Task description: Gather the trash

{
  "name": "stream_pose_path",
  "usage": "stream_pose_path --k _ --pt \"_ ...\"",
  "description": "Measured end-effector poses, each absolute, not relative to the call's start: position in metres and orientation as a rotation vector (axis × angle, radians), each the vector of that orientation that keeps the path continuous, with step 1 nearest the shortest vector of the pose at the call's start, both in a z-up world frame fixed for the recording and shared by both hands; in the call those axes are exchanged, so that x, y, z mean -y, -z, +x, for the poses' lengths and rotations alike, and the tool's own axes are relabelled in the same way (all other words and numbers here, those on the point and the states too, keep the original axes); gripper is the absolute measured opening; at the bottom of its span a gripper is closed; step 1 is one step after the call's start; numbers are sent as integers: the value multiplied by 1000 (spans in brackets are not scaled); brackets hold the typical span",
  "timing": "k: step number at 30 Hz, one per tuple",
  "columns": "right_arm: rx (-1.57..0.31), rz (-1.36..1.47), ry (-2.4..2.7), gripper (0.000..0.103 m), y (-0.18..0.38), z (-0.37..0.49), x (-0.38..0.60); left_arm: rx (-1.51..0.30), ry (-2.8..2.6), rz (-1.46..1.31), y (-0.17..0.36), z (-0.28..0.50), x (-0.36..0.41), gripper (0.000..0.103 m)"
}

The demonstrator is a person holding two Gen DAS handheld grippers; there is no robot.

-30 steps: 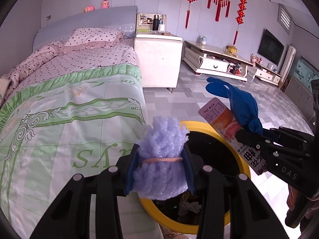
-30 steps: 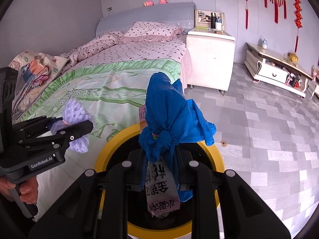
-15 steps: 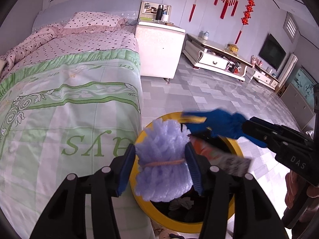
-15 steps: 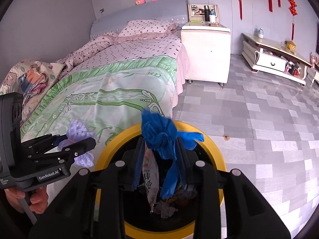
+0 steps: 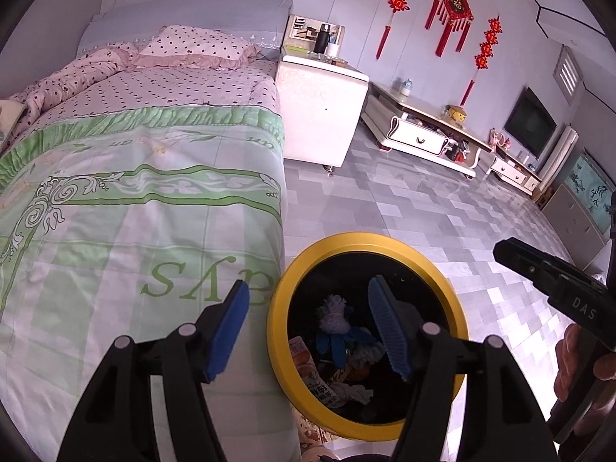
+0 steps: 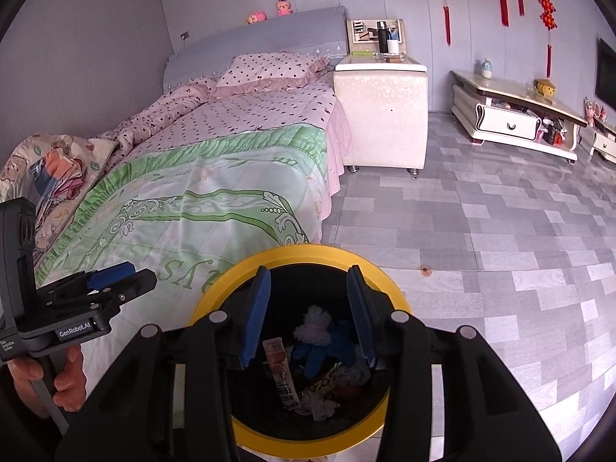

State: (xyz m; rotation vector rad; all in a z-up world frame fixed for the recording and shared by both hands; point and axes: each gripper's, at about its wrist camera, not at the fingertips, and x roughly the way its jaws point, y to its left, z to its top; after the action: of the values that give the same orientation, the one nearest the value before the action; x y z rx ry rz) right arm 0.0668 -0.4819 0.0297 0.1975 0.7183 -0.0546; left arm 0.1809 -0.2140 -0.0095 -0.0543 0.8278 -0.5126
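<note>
- Landmark: round black waste bin with a yellow rim point(image 5: 274, 331), standing on grey tiled floor point(image 5: 442, 208) just beside the foot of the bed with a green-and-white patterned cover point(image 5: 134, 231).
- Bed edge touches or nearly touches the bin rim on one side; open floor lies on the bin's other sides, out to the white bedside cabinet point(image 5: 321, 115).
- Left gripper point(image 5: 308, 331), black with blue pads, points steeply down over the bin's bed-side rim; jaws are opening, nothing between them.
- Right gripper point(image 6: 308, 313) hangs over the bin mouth, tilted down; jaws stand apart with nothing between them.
- Inside the bin: lilac foam-net ball point(image 6: 313, 325), blue glove point(image 6: 327, 346), orange-printed long wrapper point(image 6: 281, 373). Wrapper's long axis runs from the bin centre toward the near wall.
- A hand point(image 6: 57, 377) grips the left gripper's handle, beside the bin, over the bed edge.
</note>
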Motion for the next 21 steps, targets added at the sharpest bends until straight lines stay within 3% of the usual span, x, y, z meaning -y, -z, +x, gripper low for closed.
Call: stream_pose_path --k 21 --pt "-746 160 -182 42 -30 108 305 -748 240 -118 -13 145 44 61"
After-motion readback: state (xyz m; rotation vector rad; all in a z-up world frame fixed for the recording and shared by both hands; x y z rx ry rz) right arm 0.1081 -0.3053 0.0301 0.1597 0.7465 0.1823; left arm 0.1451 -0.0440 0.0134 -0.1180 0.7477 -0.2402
